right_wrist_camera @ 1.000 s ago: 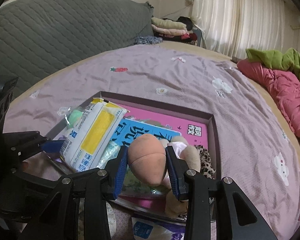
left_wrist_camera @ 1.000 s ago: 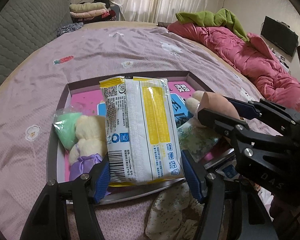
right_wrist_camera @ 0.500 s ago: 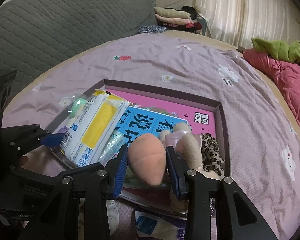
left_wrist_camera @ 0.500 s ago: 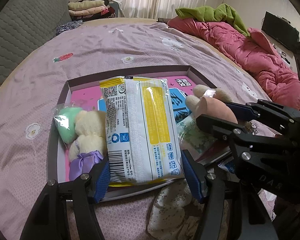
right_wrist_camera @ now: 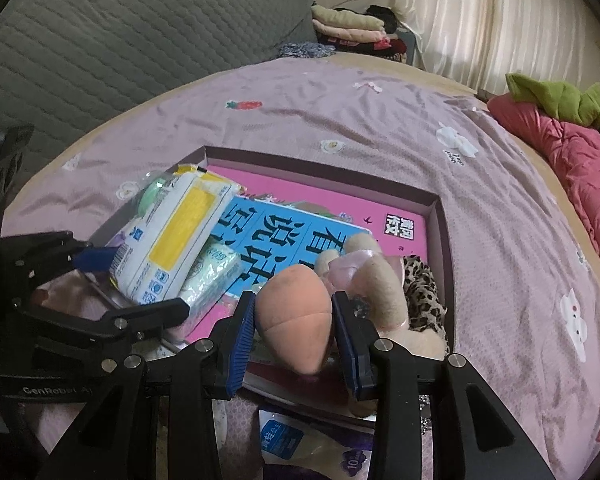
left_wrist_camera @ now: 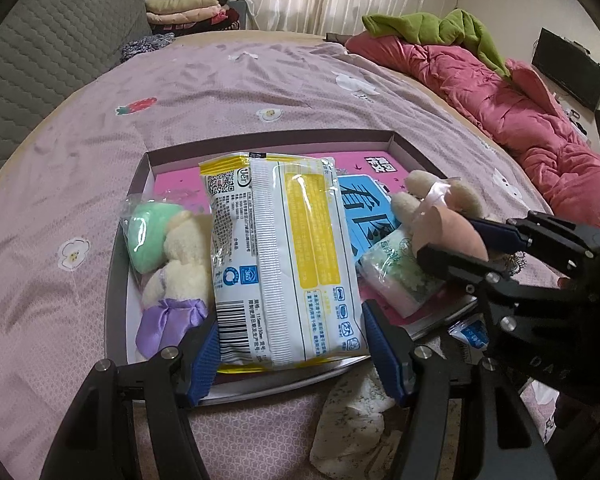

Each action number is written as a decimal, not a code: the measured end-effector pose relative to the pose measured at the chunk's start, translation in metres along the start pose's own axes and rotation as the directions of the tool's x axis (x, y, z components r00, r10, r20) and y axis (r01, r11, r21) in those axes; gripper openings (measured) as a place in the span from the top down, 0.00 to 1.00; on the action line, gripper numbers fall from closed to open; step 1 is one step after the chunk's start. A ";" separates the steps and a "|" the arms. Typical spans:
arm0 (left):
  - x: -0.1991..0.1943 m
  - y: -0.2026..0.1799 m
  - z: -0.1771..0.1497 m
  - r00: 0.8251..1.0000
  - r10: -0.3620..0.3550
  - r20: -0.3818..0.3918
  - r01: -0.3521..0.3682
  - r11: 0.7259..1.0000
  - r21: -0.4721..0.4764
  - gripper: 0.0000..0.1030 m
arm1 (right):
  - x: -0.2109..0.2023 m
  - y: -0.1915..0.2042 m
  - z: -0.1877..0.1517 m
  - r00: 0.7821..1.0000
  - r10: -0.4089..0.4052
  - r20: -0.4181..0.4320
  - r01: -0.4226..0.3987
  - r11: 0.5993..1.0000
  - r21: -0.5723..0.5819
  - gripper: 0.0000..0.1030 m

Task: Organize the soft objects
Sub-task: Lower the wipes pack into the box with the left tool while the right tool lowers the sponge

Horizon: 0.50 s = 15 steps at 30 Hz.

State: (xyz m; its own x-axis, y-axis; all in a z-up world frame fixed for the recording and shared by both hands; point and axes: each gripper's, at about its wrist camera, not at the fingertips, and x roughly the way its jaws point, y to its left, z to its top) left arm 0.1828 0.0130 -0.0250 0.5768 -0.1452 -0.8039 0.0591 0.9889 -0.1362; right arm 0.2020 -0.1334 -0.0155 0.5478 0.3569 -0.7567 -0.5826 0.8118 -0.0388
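Two blue-padded fingers of the left gripper (left_wrist_camera: pixel 290 346) clamp the near end of a white and yellow tissue pack (left_wrist_camera: pixel 282 258) in the left wrist view, holding it tilted over the shallow box (left_wrist_camera: pixel 268 138) that lies on the mauve bedsheet (left_wrist_camera: pixel 220 88). Inside the box, to the pack's left, sit a green pouch (left_wrist_camera: pixel 148 236) and a cream plush with a purple bow (left_wrist_camera: pixel 180 268); to its right lies a small floral tissue packet (left_wrist_camera: pixel 396 276) on a pink and blue book (left_wrist_camera: pixel 364 208). The right gripper (left_wrist_camera: pixel 456 236) reaches in from the right edge. Seen from the right wrist, that gripper (right_wrist_camera: pixel 294 330) is narrowly closed on the peach part of a plush toy (right_wrist_camera: pixel 296 316) at the box's near edge, with its beige limbs (right_wrist_camera: pixel 380 280) beside a leopard-print piece (right_wrist_camera: pixel 422 284). A red quilt (right_wrist_camera: pixel 580 152) lies far right.
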 end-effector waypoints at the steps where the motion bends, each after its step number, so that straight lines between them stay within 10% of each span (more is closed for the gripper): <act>1: 0.001 0.000 0.000 1.000 -0.001 -0.003 0.001 1.000 0.001 0.36 | 0.001 0.000 0.000 1.000 0.000 -0.004 0.000 1.000 -0.001 0.62; 15: 0.002 0.001 -0.001 1.000 -0.001 -0.010 0.001 1.000 0.002 0.36 | -0.006 -0.002 0.000 1.000 0.025 0.016 -0.025 1.000 0.013 0.47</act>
State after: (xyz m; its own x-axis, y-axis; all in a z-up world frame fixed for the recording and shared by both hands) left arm 0.1836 0.0134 -0.0274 0.5689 -0.1462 -0.8093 0.0611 0.9889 -0.1357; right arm 0.2001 -0.1373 -0.0108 0.5426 0.3839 -0.7472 -0.5880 0.8087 -0.0115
